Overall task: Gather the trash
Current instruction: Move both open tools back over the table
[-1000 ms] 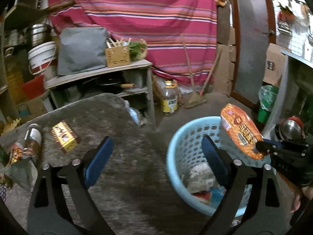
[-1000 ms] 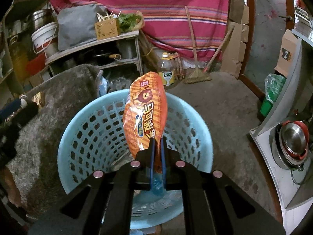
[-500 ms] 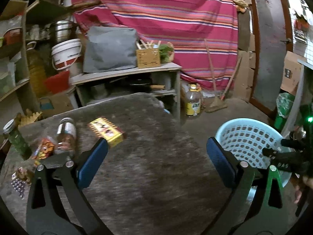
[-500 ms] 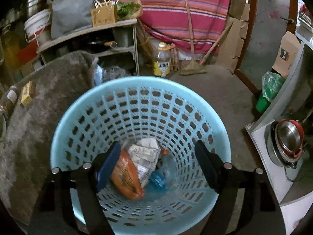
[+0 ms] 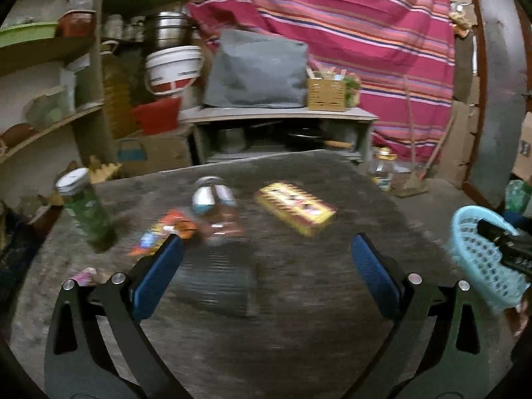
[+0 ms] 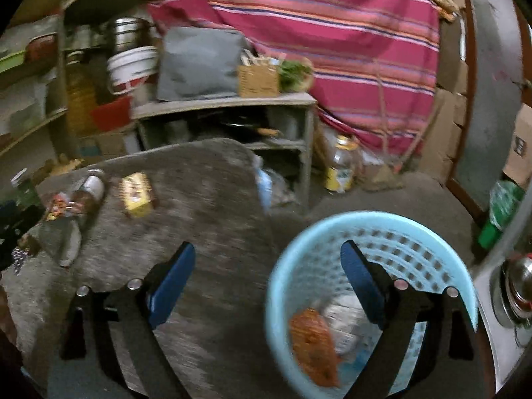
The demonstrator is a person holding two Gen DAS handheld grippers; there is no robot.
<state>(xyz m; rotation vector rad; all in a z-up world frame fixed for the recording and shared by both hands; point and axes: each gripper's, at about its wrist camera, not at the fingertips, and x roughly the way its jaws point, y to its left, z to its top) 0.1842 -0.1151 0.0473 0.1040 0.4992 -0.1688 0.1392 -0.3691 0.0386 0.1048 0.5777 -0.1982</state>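
My left gripper [image 5: 266, 249] stands open over the grey-covered table [image 5: 299, 299], nothing between its fingers. Just past it lie a brown bottle [image 5: 216, 209] on its side, a yellow box [image 5: 296, 211] and an orange snack wrapper [image 5: 159, 236]. A green jar [image 5: 84, 209] stands upright at the left. My right gripper [image 6: 267, 254] hangs over the table edge beside the light blue basket [image 6: 365, 226]. Its jaws are opening and hold nothing. The orange snack bag [image 6: 312, 345] lies inside the basket with other trash. The yellow box [image 6: 136, 194] and the bottle [image 6: 89, 193] show at the left.
Behind the table a low shelf [image 5: 282, 114] carries a grey bag and a wooden box. An oil bottle [image 6: 340, 169] and a broom stand on the floor by the striped curtain. A steel pot [image 6: 518, 286] sits on a counter right of the basket.
My right gripper opened and dropped the orange snack bag into the basket, then swung left toward the table. My left gripper swung left from the basket to over the table's trash.
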